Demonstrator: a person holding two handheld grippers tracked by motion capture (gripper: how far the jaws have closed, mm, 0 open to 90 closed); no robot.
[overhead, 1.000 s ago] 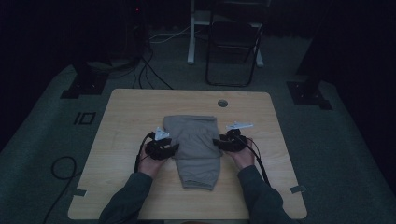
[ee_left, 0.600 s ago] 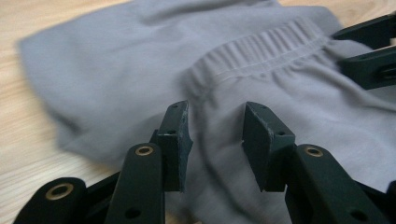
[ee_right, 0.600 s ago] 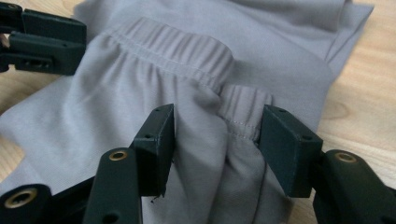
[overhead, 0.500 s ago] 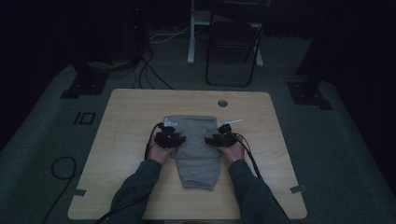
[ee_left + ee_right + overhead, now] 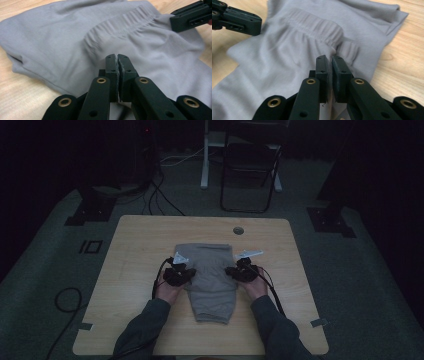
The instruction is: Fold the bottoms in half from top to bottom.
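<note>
While the grey shorts (image 5: pixel 209 275) lie folded at the middle of the counter (image 5: pixel 135 245), your left gripper (image 5: pixel 186 273) sits at their left edge. Its jaws have just been closing and now stand pressed together, pinching a fold of the fabric by the gathered waistband (image 5: pixel 120 23). Across the shorts, your right gripper (image 5: pixel 234 271) sits at their right edge, level with the left. Its jaws have also just been closing; they stand nearly together, a thin slit between them, with fabric caught low in that slit.
</note>
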